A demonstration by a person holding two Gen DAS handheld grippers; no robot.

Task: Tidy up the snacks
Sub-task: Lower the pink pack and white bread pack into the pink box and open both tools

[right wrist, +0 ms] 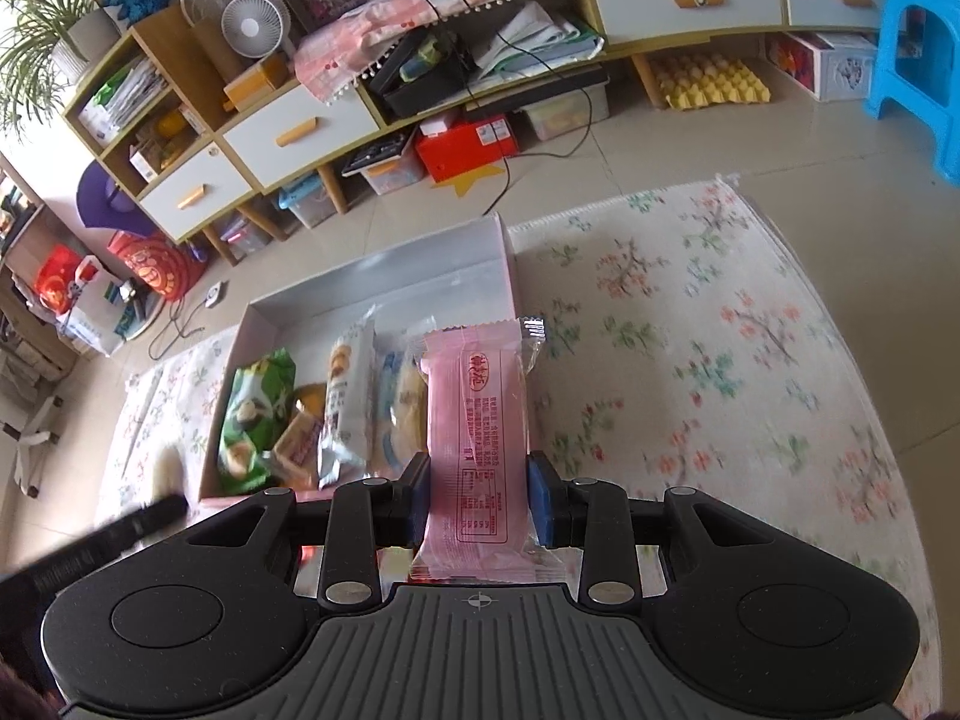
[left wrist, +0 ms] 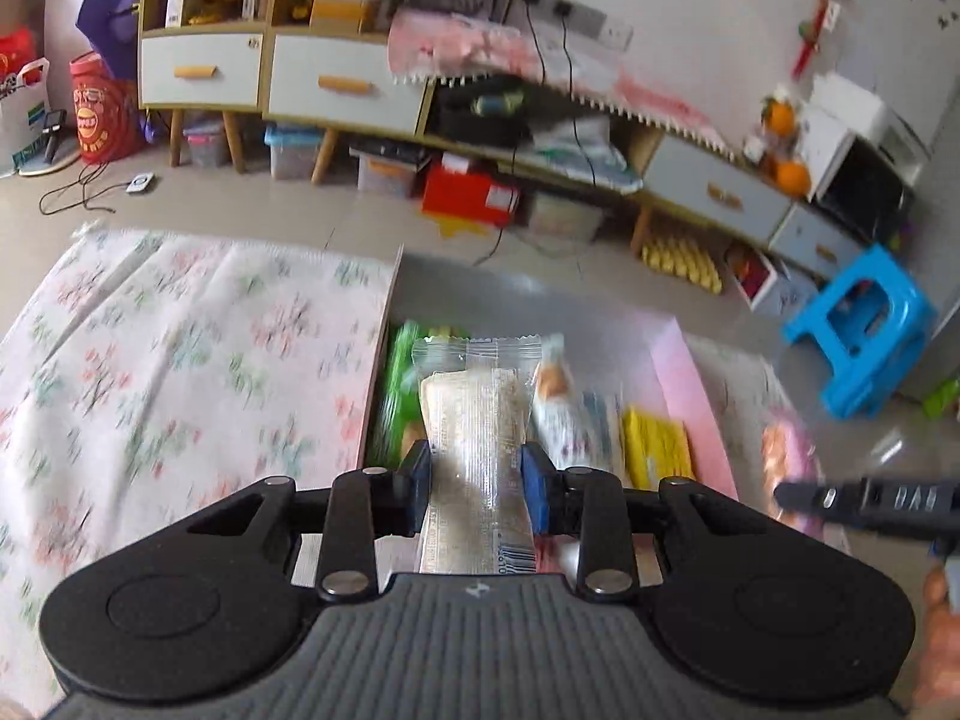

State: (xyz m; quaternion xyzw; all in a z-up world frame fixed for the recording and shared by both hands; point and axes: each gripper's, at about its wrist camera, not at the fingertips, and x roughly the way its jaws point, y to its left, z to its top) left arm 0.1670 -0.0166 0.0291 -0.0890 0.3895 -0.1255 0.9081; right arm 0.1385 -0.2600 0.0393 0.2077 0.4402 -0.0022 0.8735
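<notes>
Left wrist view: the left gripper (left wrist: 477,489) tilts downward over the box (left wrist: 699,396), its blue pads pinching a clear-wrapped snack (left wrist: 474,420) by both long edges. The packet runs toward twelve o'clock, its crimped end hanging above the box's contents. Inside the box, a green packet (left wrist: 393,396) lies at eleven o'clock of the held snack and a yellow packet (left wrist: 657,441) at three o'clock. The floral cloth (left wrist: 180,360) spreads out at nine o'clock. The tip of the right gripper (left wrist: 864,501) enters from three o'clock, and a bit of the person's hand (left wrist: 939,594) shows at four o'clock.

Right wrist view: the right gripper (right wrist: 480,495) also points down, its pads closed on a pink-wrapped snack (right wrist: 480,420) that extends toward twelve o'clock. The box (right wrist: 384,270) sits at eleven o'clock, holding a green packet (right wrist: 255,414) and several upright packets just beside the pink one. The floral cloth (right wrist: 690,360) fills the three o'clock side. A dark, blurred part of the left gripper (right wrist: 120,531) shows at nine o'clock.
</notes>
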